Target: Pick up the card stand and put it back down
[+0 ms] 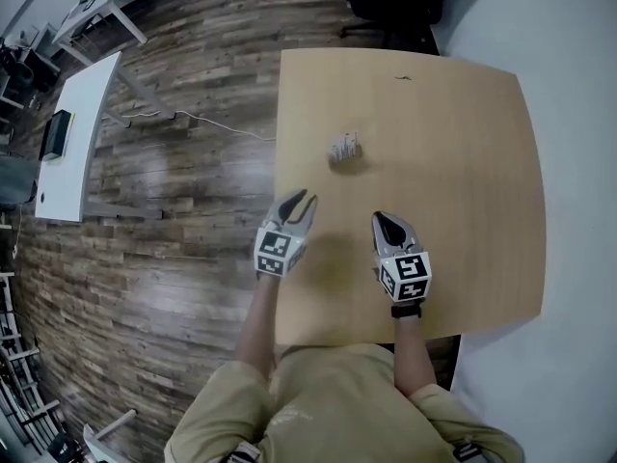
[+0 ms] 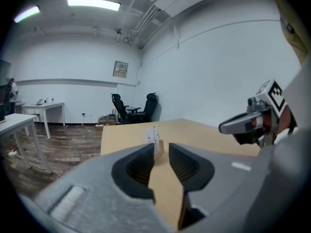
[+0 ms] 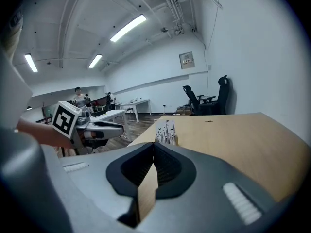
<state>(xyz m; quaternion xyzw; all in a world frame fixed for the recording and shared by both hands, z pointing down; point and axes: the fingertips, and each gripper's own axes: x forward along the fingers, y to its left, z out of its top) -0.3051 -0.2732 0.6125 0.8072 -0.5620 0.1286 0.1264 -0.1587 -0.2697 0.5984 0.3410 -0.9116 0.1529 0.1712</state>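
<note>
Left hand-held gripper (image 1: 302, 199): your jaws slightly spread, empty.
Right hand-held gripper (image 1: 382, 218): your jaws pressed together, empty.
Card stand (image 1: 345, 147): upright on worktop (image 1: 463, 162), ahead of both.

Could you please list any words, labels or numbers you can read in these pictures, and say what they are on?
No text can be read.
White card in the small wooden card stand: dark print, too small to read.
Framed wall plaque: blurred.
Black-and-white marker cubes: patterns only.
</note>
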